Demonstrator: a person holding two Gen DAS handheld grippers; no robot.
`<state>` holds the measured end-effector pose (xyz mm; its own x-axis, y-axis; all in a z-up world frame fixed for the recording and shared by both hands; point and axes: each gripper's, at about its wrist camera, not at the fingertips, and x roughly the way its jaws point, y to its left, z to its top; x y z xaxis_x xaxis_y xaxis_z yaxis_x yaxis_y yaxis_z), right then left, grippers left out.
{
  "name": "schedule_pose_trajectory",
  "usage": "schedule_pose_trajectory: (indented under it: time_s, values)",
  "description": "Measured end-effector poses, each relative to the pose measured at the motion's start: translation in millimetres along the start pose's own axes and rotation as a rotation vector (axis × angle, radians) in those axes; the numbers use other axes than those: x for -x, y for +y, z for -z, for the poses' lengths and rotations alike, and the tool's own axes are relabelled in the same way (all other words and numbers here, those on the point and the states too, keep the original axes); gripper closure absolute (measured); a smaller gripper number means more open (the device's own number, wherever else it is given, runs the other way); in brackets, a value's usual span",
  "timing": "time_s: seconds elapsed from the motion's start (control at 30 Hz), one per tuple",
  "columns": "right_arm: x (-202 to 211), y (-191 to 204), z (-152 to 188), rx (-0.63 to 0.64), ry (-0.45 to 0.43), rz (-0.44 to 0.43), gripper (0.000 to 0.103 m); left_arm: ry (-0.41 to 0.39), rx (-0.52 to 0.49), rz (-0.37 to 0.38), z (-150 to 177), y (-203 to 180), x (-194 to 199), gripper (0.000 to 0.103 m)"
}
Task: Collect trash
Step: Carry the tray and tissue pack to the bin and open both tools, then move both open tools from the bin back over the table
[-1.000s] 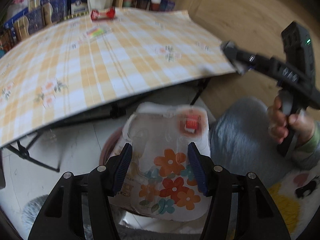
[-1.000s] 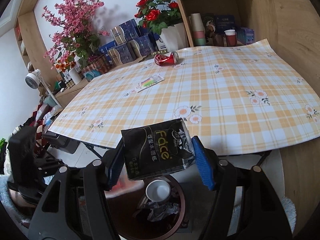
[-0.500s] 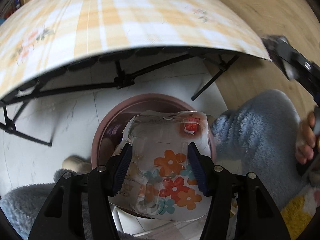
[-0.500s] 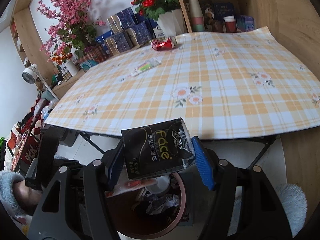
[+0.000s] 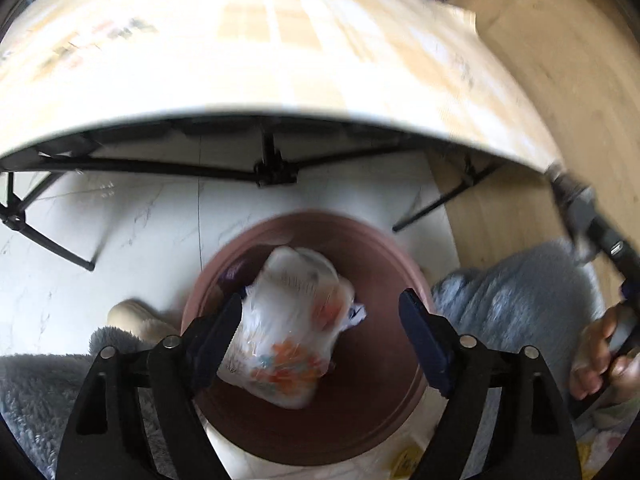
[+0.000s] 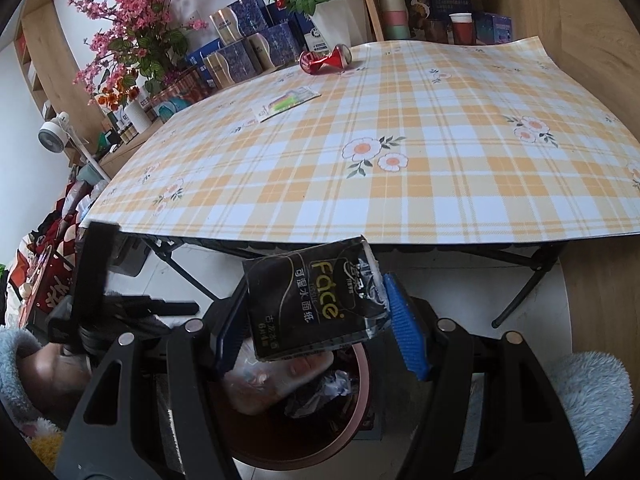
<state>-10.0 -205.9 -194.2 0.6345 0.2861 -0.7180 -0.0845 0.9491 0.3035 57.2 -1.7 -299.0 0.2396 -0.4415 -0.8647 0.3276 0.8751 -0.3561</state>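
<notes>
Trash falls at this moment: the flowered plastic package (image 5: 292,328) lies blurred over the brown bin (image 5: 384,408), and the left gripper (image 5: 322,334) is opening its jaws, with the right pad clear of it at 3 o'clock. The right gripper (image 6: 316,332) clamps the black tissue pack (image 6: 312,300) above the bin, below the checked table (image 6: 400,148) edge at 12 o'clock.

Glossy printed film on the black tissue pack (image 6: 316,300), crinkled at its torn edge. Thin clear plastic, shiny and creased, on the flowered wrapper (image 5: 292,328). Smooth matt brown plastic for the bin (image 5: 384,264). Slick wipe-clean sheen across the checked tablecloth (image 6: 440,152). Ribbed blue rubber on the pads (image 6: 406,336). Fluffy grey fleece on the sleeve (image 5: 516,296). Polished white marble-look floor (image 5: 132,220).
</notes>
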Motion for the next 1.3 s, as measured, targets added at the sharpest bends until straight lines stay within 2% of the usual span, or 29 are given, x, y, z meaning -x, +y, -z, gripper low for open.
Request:
schedule_pose_trajectory:
  time_s: [0.17, 0.33, 0.43, 0.6, 0.73, 0.87, 1.0, 1.1, 1.17, 1.3]
  values:
    - [-9, 12, 6, 0.041, 0.027, -0.008, 0.038, -0.222, 0.019, 0.003, -2, 1, 51, 0.014]
    - [-24, 30, 13, 0.105, 0.072, -0.018, 0.038, -0.460, -0.009, -0.037, 3, -3, 110, 0.009]
    - [-35, 40, 19, 0.142, 0.108, -0.025, 0.038, -0.554, -0.047, -0.102, 8, -7, 136, 0.007]
    - [-53, 50, 26, 0.176, 0.165, -0.023, 0.038, -0.664, -0.072, -0.212, 19, -7, 164, 0.006]
    - [-63, 53, 31, 0.191, 0.206, -0.018, 0.037, -0.709, -0.061, -0.255, 28, -1, 170, 0.006]
    - [-72, 56, 37, 0.211, 0.249, -0.008, 0.036, -0.676, -0.090, -0.293, 26, -5, 162, 0.006]
    - [-77, 59, 41, 0.226, 0.276, 0.003, 0.035, -0.636, -0.132, -0.279, 24, -8, 152, 0.006]
    - [-80, 60, 43, 0.228, 0.292, 0.010, 0.026, -0.623, -0.141, -0.272, 24, -9, 147, 0.006]
    - [-81, 59, 42, 0.227, 0.293, 0.020, 0.012, -0.616, -0.139, -0.269, 23, -9, 145, 0.006]
    - [-78, 56, 41, 0.211, 0.282, 0.028, 0.007, -0.612, -0.119, -0.262, 22, -6, 144, 0.006]
